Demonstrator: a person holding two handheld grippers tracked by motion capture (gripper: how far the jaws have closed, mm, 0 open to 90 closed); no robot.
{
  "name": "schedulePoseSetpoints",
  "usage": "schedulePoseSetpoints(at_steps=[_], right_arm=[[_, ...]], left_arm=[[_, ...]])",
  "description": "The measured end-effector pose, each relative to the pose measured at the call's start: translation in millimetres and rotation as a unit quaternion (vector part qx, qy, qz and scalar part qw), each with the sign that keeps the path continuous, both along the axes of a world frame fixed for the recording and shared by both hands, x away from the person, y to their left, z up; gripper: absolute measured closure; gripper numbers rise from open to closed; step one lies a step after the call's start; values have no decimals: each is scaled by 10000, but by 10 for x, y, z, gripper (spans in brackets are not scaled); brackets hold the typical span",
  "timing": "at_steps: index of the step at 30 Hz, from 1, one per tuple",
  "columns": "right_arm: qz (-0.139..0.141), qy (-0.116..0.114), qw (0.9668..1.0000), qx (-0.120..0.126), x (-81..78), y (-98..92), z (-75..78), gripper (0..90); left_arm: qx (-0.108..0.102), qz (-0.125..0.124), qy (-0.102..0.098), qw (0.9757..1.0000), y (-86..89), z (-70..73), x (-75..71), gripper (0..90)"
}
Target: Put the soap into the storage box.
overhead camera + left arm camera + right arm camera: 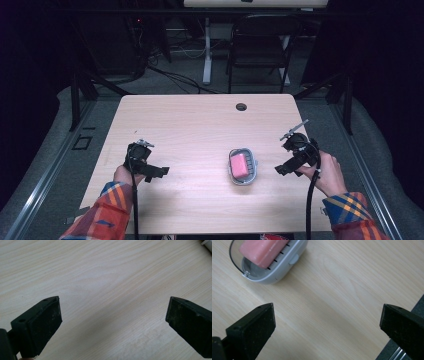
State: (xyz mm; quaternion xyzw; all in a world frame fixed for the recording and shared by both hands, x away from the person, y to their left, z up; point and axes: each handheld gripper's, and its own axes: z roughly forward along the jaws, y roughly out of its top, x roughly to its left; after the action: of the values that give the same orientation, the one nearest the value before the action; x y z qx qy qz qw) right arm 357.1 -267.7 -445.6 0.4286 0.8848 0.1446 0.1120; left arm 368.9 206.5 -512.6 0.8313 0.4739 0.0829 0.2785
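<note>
We worked at a pale wooden table (200, 130) with a small round hole (241, 106) near its far edge, set in a dark room. Beyond the table stood a black folding chair (260, 45) and the white leg of another desk (206, 50), with cables trailing over the grey floor. Our sleeves were plaid, orange and blue. The left gripper (159, 171) sat over bare wood near the table's left side, its jaws spread wide with nothing between them; in the left gripper view we saw only wood grain in the gap of that gripper (113, 322). The right gripper (281, 169) was likewise wide open and held nothing, hanging just above the table close to its right edge. A grey soap dish (243, 165) lay between the two grippers, nearer the right one and clear of its jaws. A pink bar of soap (238, 164) rested inside the dish. In the right gripper view the dish (284, 267) and soap (262, 250) sat ahead and to the left of the open gripper (327, 325), untouched.
</note>
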Motion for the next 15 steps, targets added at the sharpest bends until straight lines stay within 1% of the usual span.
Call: schedulePoseSetpoints(at_steps=[1, 2, 3, 4, 5, 6, 8, 9, 10, 12, 13, 14, 15], right_arm=[[-60, -31, 10000, 4, -34, -59, -38, 0], [-28, -42, 10000, -78, -48, -94, -50, 0], [-28, -42, 10000, -78, -48, -94, -50, 0], [-119, -67, 9999, -64, -89, -151, -93, 0], [-124, -114, 9999, -27, -114, -178, -116, 0], [-124, -114, 9999, -27, -114, -178, -116, 0], [-187, -137, 9997, -60, -190, -245, -187, 0], [-187, -137, 9997, -60, -190, -245, -187, 0], [-251, -213, 9995, -14, -256, -291, -262, 0], [-244, -194, 9995, -42, -275, -306, -283, 3], [-249, -230, 9994, -22, -301, -321, -326, 10], [-295, -302, 9991, 45, -349, -348, -423, 24], [-317, -331, 9989, 70, -367, -364, -477, 25]], left_arm=[[0, -7, 6, 10000, 0, 1, 0, 3], [3, -8, 7, 10000, -1, 0, 0, 3], [3, -8, 7, 10000, -1, 0, 0, 3], [1, -2, 25, 10000, -2, -2, -1, 3], [-3, -3, 32, 10000, -3, -4, 0, 3], [-3, -3, 32, 10000, -3, -4, 0, 3], [-10, -20, 58, 10000, -1, -5, 2, 3], [-10, -20, 58, 10000, -1, -5, 2, 3], [-12, -22, 59, 10000, -1, -5, 2, 3], [1, -36, 47, 10000, -1, -4, 2, 3], [1, -40, 50, 10000, -1, -5, 3, 3], [6, -53, 49, 10000, -3, -7, 4, 3], [7, -67, 54, 10000, -3, -7, 5, 3]])
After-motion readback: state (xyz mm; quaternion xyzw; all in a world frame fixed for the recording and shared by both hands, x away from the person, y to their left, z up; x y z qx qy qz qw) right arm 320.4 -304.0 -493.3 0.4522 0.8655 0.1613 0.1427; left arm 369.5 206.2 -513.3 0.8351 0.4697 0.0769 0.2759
